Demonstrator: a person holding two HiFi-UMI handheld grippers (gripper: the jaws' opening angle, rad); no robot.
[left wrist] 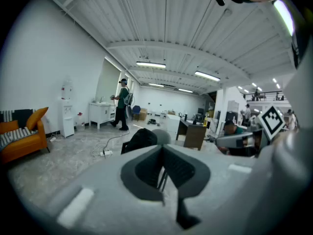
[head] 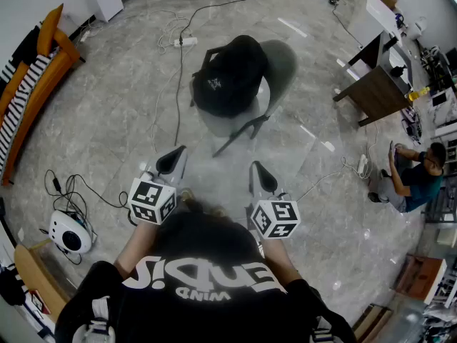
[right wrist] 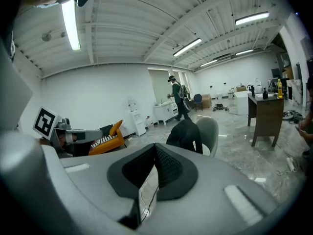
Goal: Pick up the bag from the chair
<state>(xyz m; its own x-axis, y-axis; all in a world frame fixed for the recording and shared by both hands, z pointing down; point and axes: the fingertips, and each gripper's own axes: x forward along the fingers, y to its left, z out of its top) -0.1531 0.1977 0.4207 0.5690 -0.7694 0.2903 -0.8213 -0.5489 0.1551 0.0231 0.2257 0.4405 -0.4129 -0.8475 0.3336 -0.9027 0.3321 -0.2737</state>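
Head view puts the bag (head: pixel 228 77) on the chair (head: pixel 280 68), well ahead of us and roughly between our left gripper (head: pixel 173 159) and right gripper (head: pixel 260 171). Both have their jaws together and hold nothing, and we judge neither clearly nearer.

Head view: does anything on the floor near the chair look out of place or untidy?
Yes. A power strip lies loose on the floor, and its black cable trails past the chair, where a foot could catch it. The bag rests on the seat.
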